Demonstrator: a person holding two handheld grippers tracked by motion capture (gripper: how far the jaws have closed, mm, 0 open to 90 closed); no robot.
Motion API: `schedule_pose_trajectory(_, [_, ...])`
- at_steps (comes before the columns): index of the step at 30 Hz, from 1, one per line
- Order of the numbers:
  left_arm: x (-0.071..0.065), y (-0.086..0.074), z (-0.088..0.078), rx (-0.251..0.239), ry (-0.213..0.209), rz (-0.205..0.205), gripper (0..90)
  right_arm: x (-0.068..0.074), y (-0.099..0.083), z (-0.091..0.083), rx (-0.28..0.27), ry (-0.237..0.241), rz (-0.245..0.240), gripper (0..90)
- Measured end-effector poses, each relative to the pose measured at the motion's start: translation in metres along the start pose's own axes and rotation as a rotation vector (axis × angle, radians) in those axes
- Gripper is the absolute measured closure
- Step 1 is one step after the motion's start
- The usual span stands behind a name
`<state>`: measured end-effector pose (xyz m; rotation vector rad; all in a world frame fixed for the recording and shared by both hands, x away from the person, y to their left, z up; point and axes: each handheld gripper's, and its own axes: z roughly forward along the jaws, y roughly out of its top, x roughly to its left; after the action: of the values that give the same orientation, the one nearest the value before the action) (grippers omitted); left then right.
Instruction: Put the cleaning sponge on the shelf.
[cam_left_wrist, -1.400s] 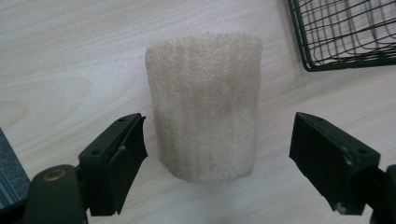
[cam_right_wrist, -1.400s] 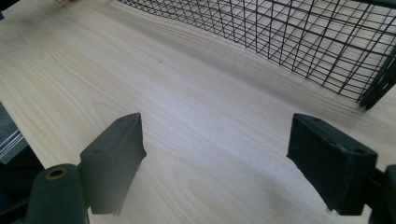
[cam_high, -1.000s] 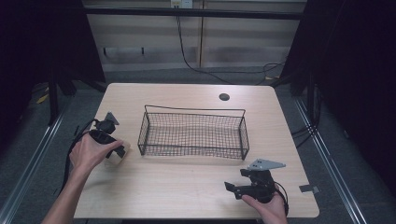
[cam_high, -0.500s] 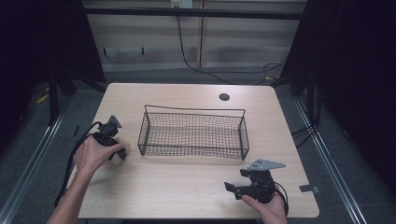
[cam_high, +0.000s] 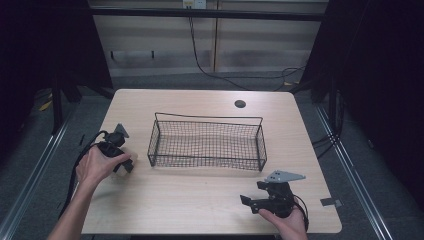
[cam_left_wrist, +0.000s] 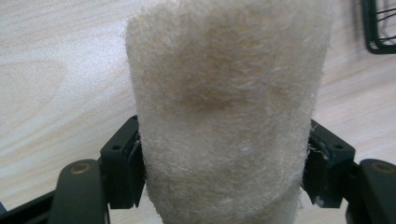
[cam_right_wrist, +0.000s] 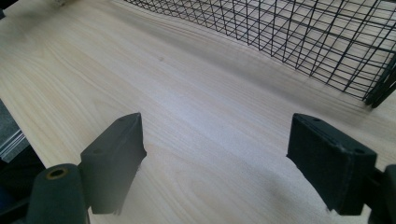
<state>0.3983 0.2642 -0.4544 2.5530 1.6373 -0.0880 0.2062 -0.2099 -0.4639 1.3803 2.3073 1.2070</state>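
Fuzzy cream-coloured roll (cam_left_wrist: 224, 116), soft and fibrous like felt or fleece, lying on the wooden table (cam_high: 200, 195) just left of the black wire basket (cam_high: 207, 145), not yet in it. Clamped at its sides by the left gripper (cam_high: 120, 162): jaws just closed in, black pads now pressing into the pile on both flanks in the left gripper view, with the roll between them. Held low on the roll, most of its length standing out beyond the pads.

Right gripper (cam_high: 250, 202) idle near the table's front right corner, jaws spread wide with nothing between them, bare wood beneath and the basket's mesh ahead in the right gripper view.

Risks, as a judgement: soft pile compressing and slipping out on the lift, given the low hold; long free end sagging or catching the basket's rim on the way over; loose fibres snagging on the wire.
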Motion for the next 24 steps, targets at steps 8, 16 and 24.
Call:
schedule_pose_trajectory(8, [-0.002,-0.003,-0.009,0.007,-0.010,0.021,28.4,0.001,0.000,-0.001,-0.001,-0.002,0.004,18.5])
schedule_pose_trajectory(16, [-0.004,-0.007,-0.025,-0.007,-0.016,0.012,28.4,0.001,-0.001,-0.001,-0.002,-0.004,0.006,18.4])
schedule_pose_trajectory(24, [-0.006,-0.011,-0.046,-0.035,-0.031,0.038,28.4,0.001,-0.001,-0.001,-0.002,-0.004,0.003,18.4])
